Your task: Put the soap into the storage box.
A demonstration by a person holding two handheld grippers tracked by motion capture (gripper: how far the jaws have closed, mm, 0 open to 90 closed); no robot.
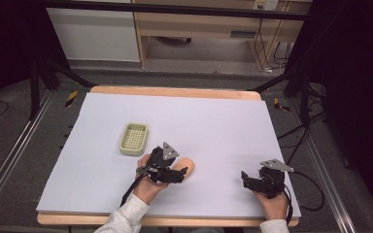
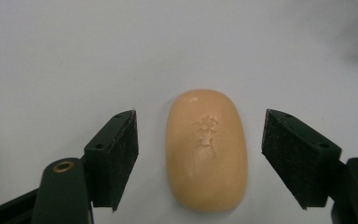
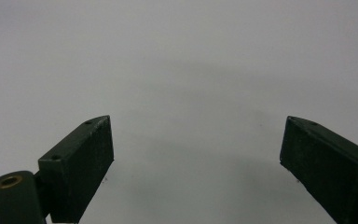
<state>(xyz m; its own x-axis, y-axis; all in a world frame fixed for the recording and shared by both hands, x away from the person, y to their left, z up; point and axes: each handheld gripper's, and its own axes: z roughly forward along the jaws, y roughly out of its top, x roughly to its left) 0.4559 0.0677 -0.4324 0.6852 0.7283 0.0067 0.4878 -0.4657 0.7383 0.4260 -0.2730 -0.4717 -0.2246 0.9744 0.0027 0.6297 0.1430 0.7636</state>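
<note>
1. The left gripper point(image 2: 200, 158) has its black jaws spread wide on either side of a smooth peach-orange oval bar of soap point(image 2: 207, 149) lying flat on the pale lavender-grey table cover point(image 1: 213, 121) — neither pad touches it yet, and the gaps look about even.
2. My guess is a pickup comes next. To do it well, keep the bar centred, lower until the pads sit level with its thickest part, then close slowly across the narrow width; the rounded, slick sides could squirt out if the squeeze lands high or lopsided.
3. From the high view, the left hand point(image 1: 148, 187) holds its gripper low and angled rightwards toward the soap, near the table's front middle.
4. A pale green slotted plastic soap dish point(image 1: 134, 138) sits just beyond, to the left — a likely destination.
5. The right gripper point(image 1: 252, 180) rests near the front right, jaws spread over bare cover, holding nothing.
</note>
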